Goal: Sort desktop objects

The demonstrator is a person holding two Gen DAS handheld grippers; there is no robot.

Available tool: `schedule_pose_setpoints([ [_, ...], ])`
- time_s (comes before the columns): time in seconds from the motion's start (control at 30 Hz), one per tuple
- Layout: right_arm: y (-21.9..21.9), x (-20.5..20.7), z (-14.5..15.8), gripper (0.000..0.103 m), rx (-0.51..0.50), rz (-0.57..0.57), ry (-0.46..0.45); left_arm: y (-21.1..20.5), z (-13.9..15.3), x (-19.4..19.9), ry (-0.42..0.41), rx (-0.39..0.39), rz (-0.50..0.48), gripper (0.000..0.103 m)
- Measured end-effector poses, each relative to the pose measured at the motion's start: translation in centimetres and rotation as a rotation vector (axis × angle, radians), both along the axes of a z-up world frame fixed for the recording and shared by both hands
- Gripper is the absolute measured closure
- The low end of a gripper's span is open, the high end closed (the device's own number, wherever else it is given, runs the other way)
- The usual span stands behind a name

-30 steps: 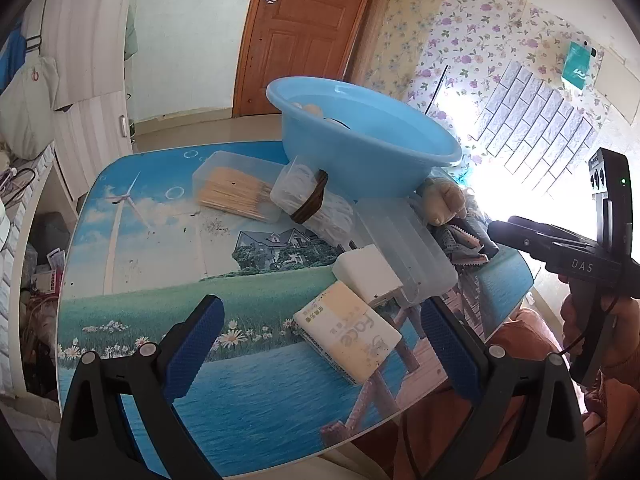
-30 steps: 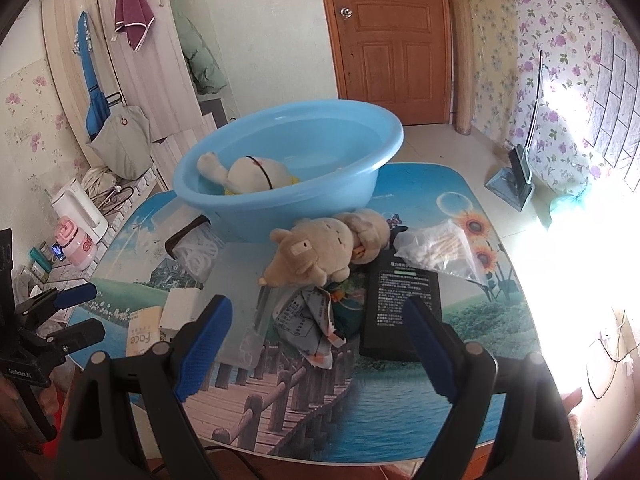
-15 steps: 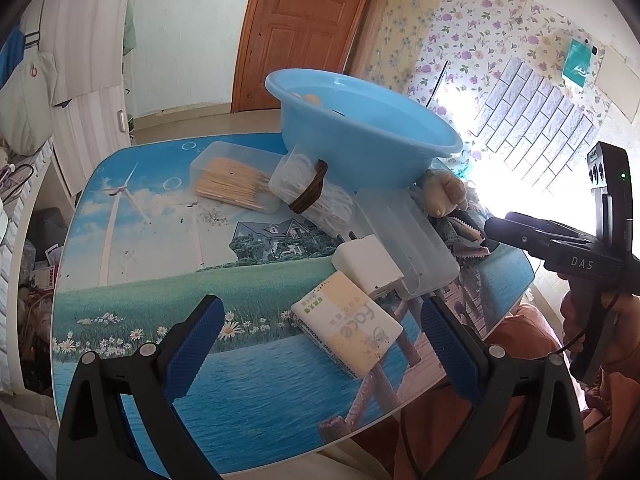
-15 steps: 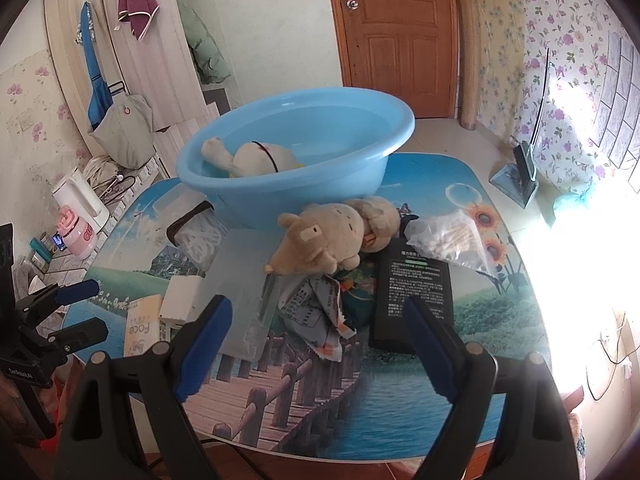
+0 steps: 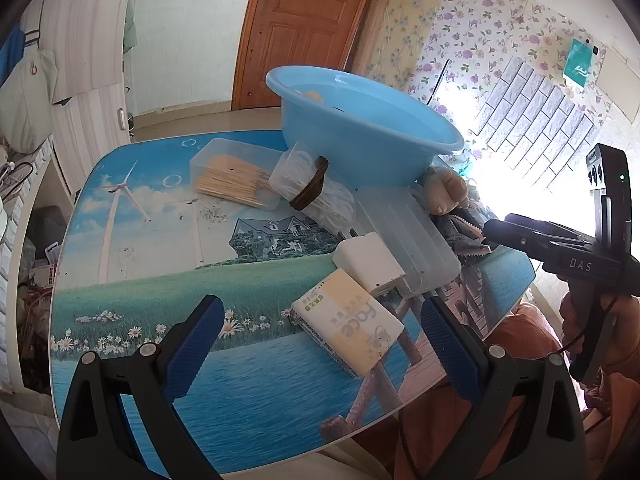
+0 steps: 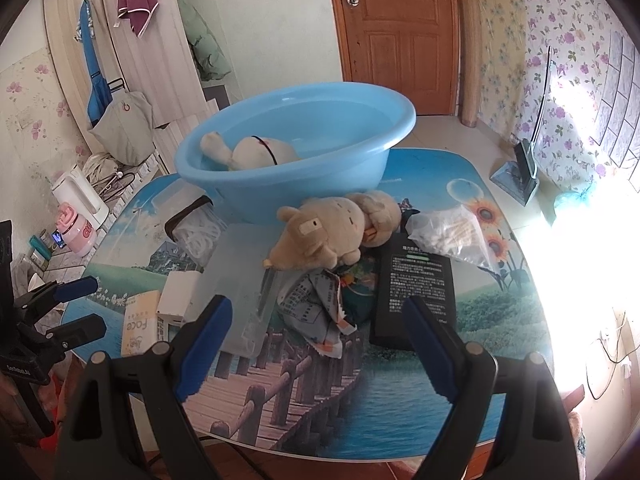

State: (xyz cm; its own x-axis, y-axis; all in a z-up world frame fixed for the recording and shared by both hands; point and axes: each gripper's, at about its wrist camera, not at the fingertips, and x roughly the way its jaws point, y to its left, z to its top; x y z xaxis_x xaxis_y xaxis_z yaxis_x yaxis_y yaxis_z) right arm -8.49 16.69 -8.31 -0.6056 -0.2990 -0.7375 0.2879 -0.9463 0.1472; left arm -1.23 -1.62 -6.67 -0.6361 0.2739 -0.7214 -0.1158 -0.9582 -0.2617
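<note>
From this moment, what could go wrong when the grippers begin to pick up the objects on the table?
1. The tissue pack lies close to the table edge; a nudge from the open left gripper may push it off.
2. The plush toy lies on the crumpled wrappers and against the black box; lifting one with the open right gripper may drag the others.
</note>
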Motion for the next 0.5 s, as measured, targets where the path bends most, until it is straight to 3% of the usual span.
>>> schedule_pose_setpoints([
  [0.5, 0.28, -0.01, -0.46, 0.015, -0.001, -0.006, -0.003, -0.03, -0.08, -0.01, -0.006, 0.001, 0.004, 0.004],
])
